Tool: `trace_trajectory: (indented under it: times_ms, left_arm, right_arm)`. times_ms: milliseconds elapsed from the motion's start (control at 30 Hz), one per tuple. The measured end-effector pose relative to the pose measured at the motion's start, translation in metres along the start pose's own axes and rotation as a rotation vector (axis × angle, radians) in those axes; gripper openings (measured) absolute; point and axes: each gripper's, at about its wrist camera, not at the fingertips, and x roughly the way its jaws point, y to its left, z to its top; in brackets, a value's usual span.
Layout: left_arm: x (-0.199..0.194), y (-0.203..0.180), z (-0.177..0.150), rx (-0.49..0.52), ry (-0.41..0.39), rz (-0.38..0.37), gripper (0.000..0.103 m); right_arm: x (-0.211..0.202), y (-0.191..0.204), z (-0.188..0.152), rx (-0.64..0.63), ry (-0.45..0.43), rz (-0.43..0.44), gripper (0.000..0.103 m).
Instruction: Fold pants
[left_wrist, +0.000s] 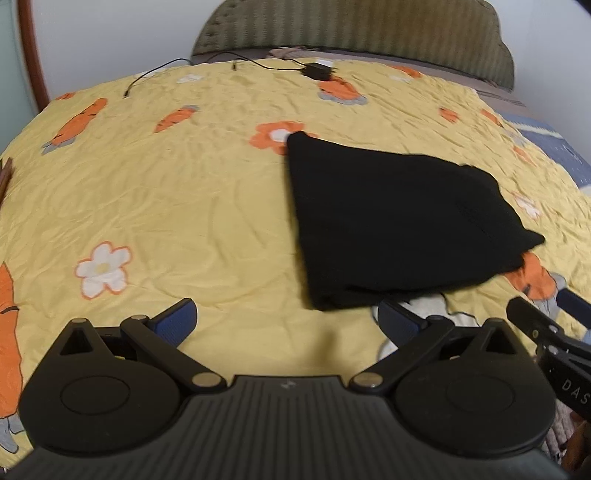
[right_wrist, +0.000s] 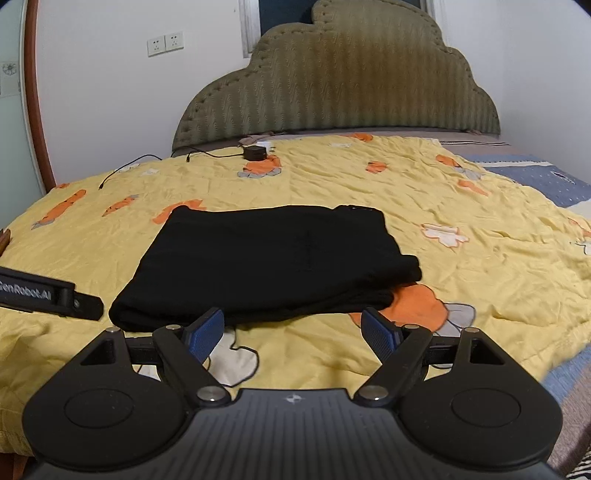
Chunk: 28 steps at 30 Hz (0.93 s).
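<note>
Two grippers hang over the near part of the bed, both with their blue-padded fingers spread wide and nothing between them. The left gripper (left_wrist: 286, 319) sits over bare yellow quilt (left_wrist: 166, 192), its right finger just short of the near edge of the pants (left_wrist: 388, 221). The right gripper (right_wrist: 293, 330) faces the pants (right_wrist: 266, 258) squarely, its fingertips just short of the near folded edge and apart from it.

The black pants lie folded into a compact stack, layered edges showing on the right side, where a lower layer sticks out past the upper one. Open quilt surrounds the stack on every side, widest to the left. Farther back, a black charger (right_wrist: 254, 152) and its cable (right_wrist: 129, 166) lie near the quilt's far edge, well apart from the pants, before the padded headboard (right_wrist: 332, 81).
</note>
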Motion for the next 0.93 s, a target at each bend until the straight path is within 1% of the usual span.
trace_trajectory:
  times_ms: [200, 400, 667, 933]
  left_arm:
    - [-0.004, -0.012, -0.004, 0.028, -0.003, 0.0, 0.103]
    - [-0.008, -0.014, -0.004, 0.034, -0.005, 0.004, 0.103]
    - [-0.011, -0.019, -0.006, 0.058, -0.013, 0.007, 0.103]
    - [-0.011, -0.02, -0.007, 0.06, -0.009, 0.009, 0.103]
  right_arm:
    - [-0.005, 0.0, -0.001, -0.019, -0.011, 0.016, 0.081]
    - [-0.009, -0.001, -0.002, -0.02, -0.017, 0.027, 0.081]
    - [-0.012, -0.003, -0.004, -0.013, -0.022, 0.024, 0.081]
    - [-0.012, -0.006, -0.005, -0.007, -0.018, 0.023, 0.081]
